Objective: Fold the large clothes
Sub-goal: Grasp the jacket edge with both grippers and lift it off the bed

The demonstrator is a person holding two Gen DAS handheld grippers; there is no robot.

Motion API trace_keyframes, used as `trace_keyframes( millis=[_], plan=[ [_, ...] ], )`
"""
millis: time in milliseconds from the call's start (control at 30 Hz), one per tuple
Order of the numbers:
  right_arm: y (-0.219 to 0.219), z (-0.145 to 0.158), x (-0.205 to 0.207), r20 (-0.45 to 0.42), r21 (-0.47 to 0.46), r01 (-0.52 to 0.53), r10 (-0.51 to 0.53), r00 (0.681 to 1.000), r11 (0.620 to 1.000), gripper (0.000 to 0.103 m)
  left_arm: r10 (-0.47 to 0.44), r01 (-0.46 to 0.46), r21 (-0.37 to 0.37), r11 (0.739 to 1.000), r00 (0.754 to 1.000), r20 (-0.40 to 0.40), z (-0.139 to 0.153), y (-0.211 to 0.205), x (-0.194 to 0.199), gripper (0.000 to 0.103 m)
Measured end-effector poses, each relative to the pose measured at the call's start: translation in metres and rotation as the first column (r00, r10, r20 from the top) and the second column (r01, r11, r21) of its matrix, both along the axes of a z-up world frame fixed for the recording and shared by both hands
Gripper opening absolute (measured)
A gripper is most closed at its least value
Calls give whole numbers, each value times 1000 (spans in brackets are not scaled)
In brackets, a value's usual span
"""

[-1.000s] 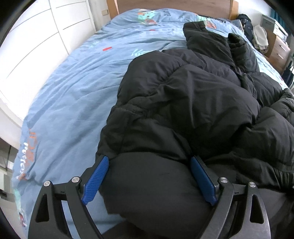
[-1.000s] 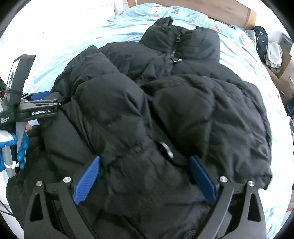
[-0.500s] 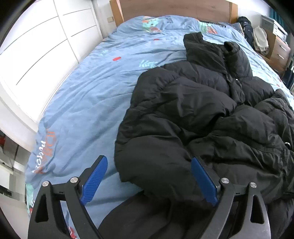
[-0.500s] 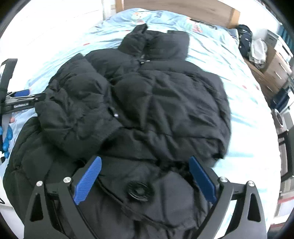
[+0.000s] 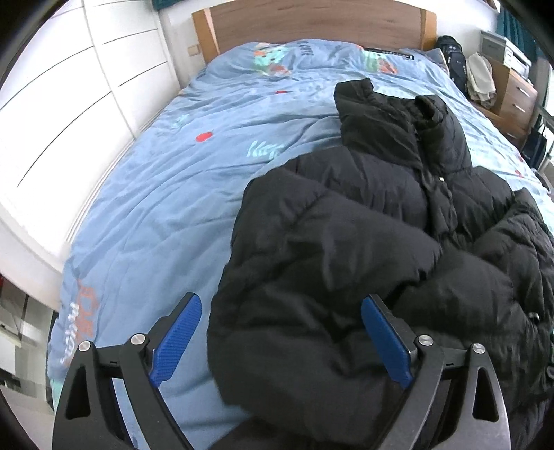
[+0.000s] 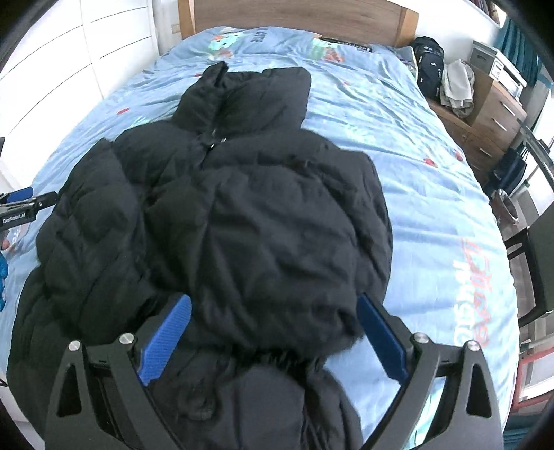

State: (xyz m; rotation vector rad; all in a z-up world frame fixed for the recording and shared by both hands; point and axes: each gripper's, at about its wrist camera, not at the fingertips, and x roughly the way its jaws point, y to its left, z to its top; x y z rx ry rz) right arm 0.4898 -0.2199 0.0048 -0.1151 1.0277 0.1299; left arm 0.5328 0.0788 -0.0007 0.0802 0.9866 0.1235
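A large black puffer jacket point(image 6: 263, 214) lies on the blue duvet point(image 6: 432, 207), collar towards the headboard, both sleeves folded in over its front. In the left wrist view the jacket point(image 5: 346, 263) fills the right half. My left gripper point(image 5: 281, 341) hangs open above the jacket's near left edge, holding nothing. It also shows at the far left of the right wrist view as the left gripper point(image 6: 20, 207). Over the lower part of the jacket my right gripper point(image 6: 273, 337) is open and holds nothing. The hem nearest me is partly hidden behind the gripper frames.
A wooden headboard point(image 5: 311, 24) closes the far end of the bed. White wardrobe doors point(image 5: 69, 104) run along the left. On the right stand a wooden drawer unit point(image 6: 495, 104) with clothes on it, a black backpack point(image 6: 429, 65) and a dark chair point(image 6: 540, 259).
Both grippers have drawn back and risen from the jacket, staying open. The jacket now looks smaller, with more duvet showing. The sleeves stay folded on the front.
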Motion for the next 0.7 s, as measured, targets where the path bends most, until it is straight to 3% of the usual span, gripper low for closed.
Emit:
trace_keyframes(
  millis=[367, 567, 700],
  plan=[
    [-13, -1, 97, 35, 44, 37, -38, 999, 998, 97, -52, 52, -20, 998, 999, 1, -8, -1, 79, 93],
    [-29, -1, 166, 31, 152, 90, -96, 995, 984, 97, -45, 46, -152, 987, 999, 10, -11, 5, 139, 93],
    [-37, -8, 215, 22, 246, 117, -126, 992, 962, 97, -29, 36, -316, 948, 999, 27, -16, 9, 188, 93]
  ],
)
